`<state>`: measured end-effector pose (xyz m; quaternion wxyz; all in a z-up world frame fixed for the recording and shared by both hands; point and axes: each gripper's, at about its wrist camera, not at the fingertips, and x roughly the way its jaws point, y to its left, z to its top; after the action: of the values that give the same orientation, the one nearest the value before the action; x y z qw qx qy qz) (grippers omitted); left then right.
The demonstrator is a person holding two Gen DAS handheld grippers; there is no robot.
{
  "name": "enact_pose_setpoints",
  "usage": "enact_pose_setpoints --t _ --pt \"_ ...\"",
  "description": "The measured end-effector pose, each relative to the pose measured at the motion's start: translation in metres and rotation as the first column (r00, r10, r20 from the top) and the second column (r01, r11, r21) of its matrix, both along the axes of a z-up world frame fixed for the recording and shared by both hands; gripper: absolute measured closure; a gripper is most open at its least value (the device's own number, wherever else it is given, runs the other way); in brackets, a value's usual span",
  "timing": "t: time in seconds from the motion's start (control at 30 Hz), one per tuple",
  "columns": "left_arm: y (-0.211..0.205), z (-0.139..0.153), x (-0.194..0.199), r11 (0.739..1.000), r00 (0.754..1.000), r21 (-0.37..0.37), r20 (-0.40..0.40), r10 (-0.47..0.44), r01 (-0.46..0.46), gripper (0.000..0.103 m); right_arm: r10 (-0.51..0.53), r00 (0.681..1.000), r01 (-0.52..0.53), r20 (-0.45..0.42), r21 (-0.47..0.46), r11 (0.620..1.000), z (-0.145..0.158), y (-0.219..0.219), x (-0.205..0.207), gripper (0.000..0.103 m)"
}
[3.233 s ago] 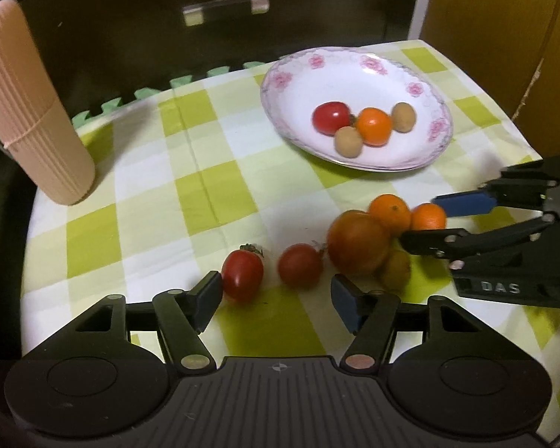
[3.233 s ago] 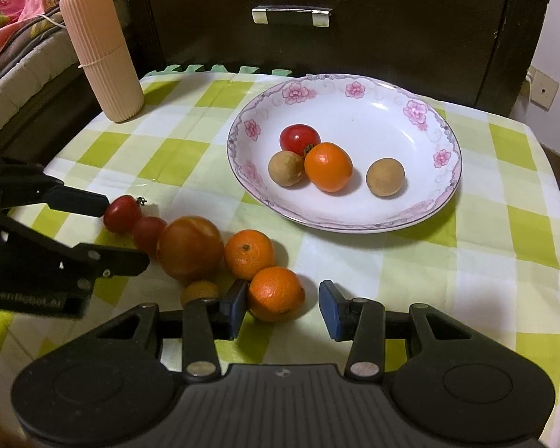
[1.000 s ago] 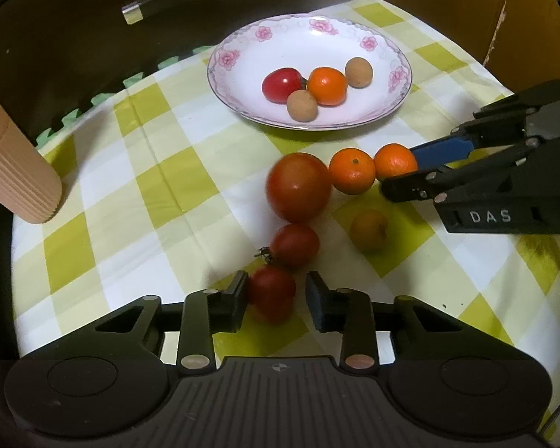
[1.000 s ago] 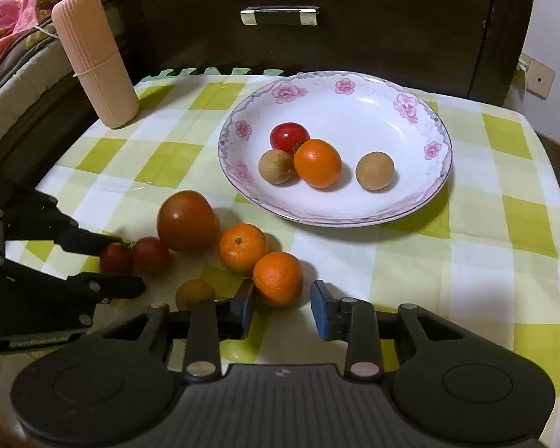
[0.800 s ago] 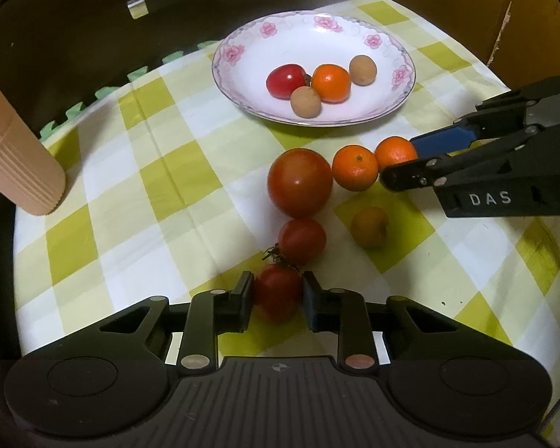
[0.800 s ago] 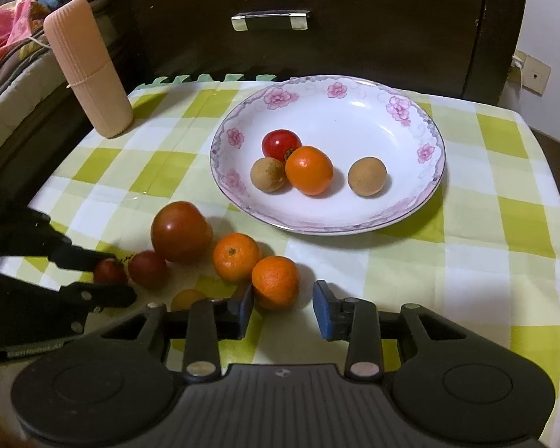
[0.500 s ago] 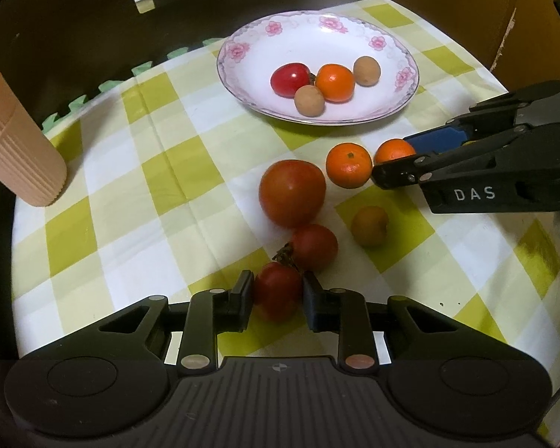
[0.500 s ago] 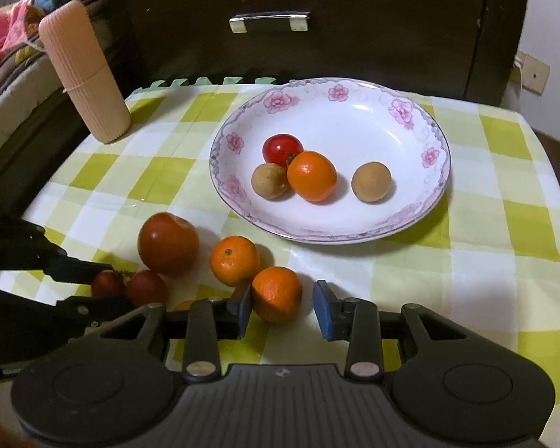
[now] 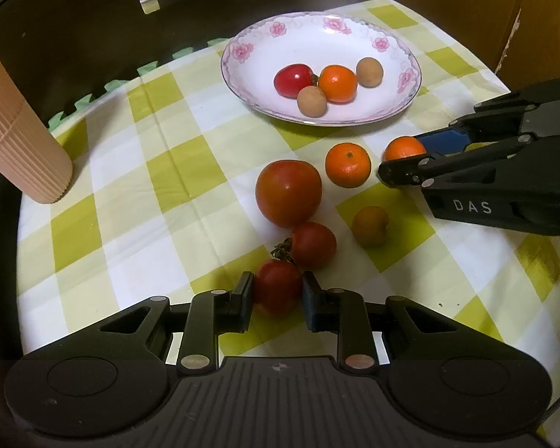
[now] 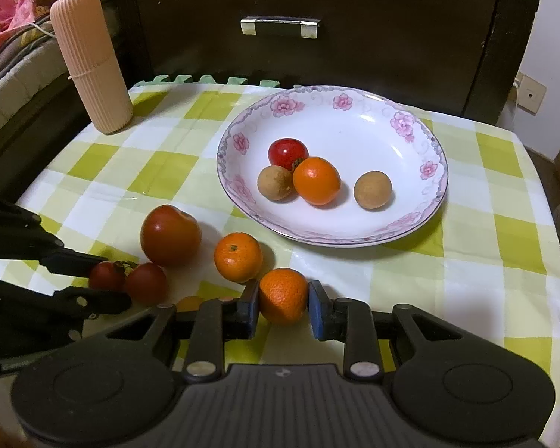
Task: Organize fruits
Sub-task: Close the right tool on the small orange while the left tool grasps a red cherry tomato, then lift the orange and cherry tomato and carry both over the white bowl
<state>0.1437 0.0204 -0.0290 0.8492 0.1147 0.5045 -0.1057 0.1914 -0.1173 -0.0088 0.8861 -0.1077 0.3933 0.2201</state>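
backdrop: dark wooden drawer front (image 10: 317, 48) with a metal handle stood behind the bench (image 10: 504, 231), which wore a green-and-white checked cloth.
plate: white floral plate (image 10: 403, 231) sat toward the far side, holding a red tomato, an orange and two round brown fruits.
left hand-held gripper (image 9: 276, 293): pinched a small tomato (image 9: 276, 287) between its pads at the near edge of the cloth; its stem end pointed away toward a second small tomato (image 9: 313, 244), the two touching and lined up roughly toward the plate.
right hand-held gripper (image 10: 283, 300): closed on a mandarin (image 10: 283, 295), pads against both sides, short of the plate's near rim.
loose fruit: large tomato (image 9: 288, 192) and another mandarin (image 9: 348, 164) lay between the grippers and the plate, near each other.
left view only: small dull-orange fruit (image 9: 370, 226) showed whole beside the second tomato; the right view caught just a sliver of it behind the gripper's body.
right view only: ribbed peach cylinder (image 10: 91, 59) appeared full height, upright at the far left corner, with bedding beyond it.
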Motion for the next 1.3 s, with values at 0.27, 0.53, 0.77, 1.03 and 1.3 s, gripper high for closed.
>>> enact_pose_setpoints --t 0.27,0.53,0.77,1.03,1.3 --pt "-0.002 0.007 -0.001 1.0 1.0 -0.005 0.017 0.002 -0.002 0.069 -0.002 1.0 0.002 0.008 0.014 1.0 0.006 -0.001 -0.005 0.077" --pt "-0.005 0.017 0.002 1.0 0.999 -0.015 0.041 0.006 -0.006 0.069 0.005 1.0 -0.005 0.026 0.024 1.0 0.015 0.001 -0.01 0.077" --pt "-0.011 0.025 0.005 1.0 0.998 -0.025 0.065 0.002 0.0 0.069 0.005 0.999 -0.007 0.04 0.036 0.999 0.022 0.002 -0.013 0.077" --pt "-0.016 0.033 0.011 0.999 0.996 -0.042 0.084 0.009 -0.006 0.069 -0.008 0.999 0.006 0.048 0.052 0.999 0.028 -0.003 -0.013 0.077" --pt "-0.017 0.039 0.017 0.998 0.995 -0.068 0.097 0.022 -0.016 0.069 -0.014 0.998 0.01 0.059 0.064 0.998 0.031 -0.004 -0.013 0.077"
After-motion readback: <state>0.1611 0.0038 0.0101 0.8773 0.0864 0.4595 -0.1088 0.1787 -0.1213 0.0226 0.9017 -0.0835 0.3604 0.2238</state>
